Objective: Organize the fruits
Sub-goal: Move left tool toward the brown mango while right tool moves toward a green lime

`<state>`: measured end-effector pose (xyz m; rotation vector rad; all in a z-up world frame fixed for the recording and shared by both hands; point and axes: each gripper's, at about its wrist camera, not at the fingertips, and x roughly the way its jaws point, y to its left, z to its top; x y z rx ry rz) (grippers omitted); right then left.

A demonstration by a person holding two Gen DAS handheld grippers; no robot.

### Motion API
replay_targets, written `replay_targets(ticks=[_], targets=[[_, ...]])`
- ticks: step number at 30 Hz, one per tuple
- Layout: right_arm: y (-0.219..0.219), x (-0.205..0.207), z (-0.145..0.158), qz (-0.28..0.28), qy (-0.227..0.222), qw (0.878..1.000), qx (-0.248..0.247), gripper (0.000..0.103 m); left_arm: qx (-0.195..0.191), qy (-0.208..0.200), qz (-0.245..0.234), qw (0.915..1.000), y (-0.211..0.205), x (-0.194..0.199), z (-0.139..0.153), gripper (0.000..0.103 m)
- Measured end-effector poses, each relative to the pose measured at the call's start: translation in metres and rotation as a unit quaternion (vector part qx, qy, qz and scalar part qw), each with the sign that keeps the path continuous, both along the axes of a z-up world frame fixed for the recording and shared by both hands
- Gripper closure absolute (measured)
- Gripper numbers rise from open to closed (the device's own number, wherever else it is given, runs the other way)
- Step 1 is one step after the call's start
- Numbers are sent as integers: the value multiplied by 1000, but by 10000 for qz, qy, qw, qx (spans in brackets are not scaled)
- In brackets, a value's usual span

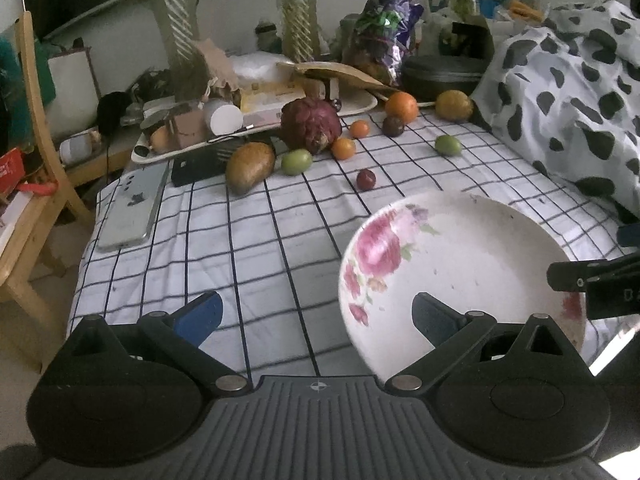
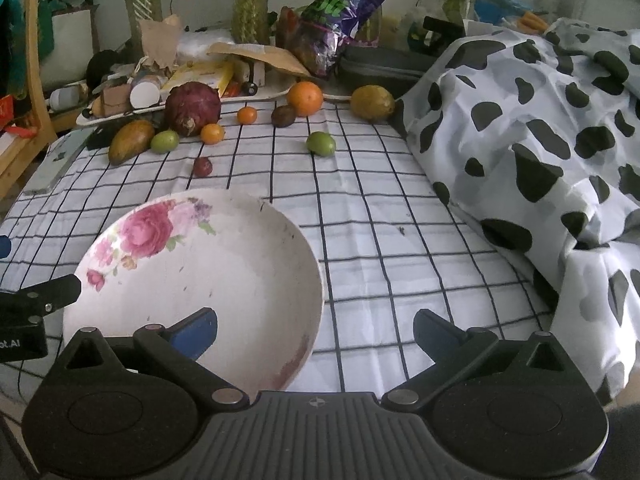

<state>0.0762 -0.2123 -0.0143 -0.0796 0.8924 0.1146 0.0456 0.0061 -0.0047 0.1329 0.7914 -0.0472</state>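
An empty white bowl (image 1: pixel 472 264) (image 2: pixel 224 264) with pink flowers sits near the front of the checked cloth. My left gripper (image 1: pixel 316 316) stands open, its right finger over the bowl's near rim. My right gripper (image 2: pixel 316 334) is open too, with its left finger over the bowl. Fruit lies at the far side: a brown mango (image 1: pixel 250 166) (image 2: pixel 130 140), a dark red round fruit (image 1: pixel 310 124) (image 2: pixel 192 108), a big orange (image 1: pixel 401 107) (image 2: pixel 305 98), two small oranges, two green fruits (image 1: pixel 448 145) (image 2: pixel 321 143), a small red fruit (image 1: pixel 366 179) (image 2: pixel 203 166) and a yellow-green mango (image 1: pixel 454 105) (image 2: pixel 372 102).
A phone (image 1: pixel 134 206) lies at the cloth's left edge. A cluttered tray (image 1: pixel 360 106) and plant vases stand behind the fruit. A cow-print blanket (image 1: pixel 568 92) (image 2: pixel 540 140) is heaped on the right. A wooden chair (image 1: pixel 28 184) stands to the left.
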Motion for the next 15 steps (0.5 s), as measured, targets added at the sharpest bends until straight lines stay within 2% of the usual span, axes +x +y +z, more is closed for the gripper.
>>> replay_targets(ticks=[11,15], targets=[[0,43,-8,138,-61,9999,-58,0,-138,-154,-31,9998,19,36,-3,0],[-2,60,-11,274,-104,9995,86,0,-348,10,-74,9994,29,56,-4,0]])
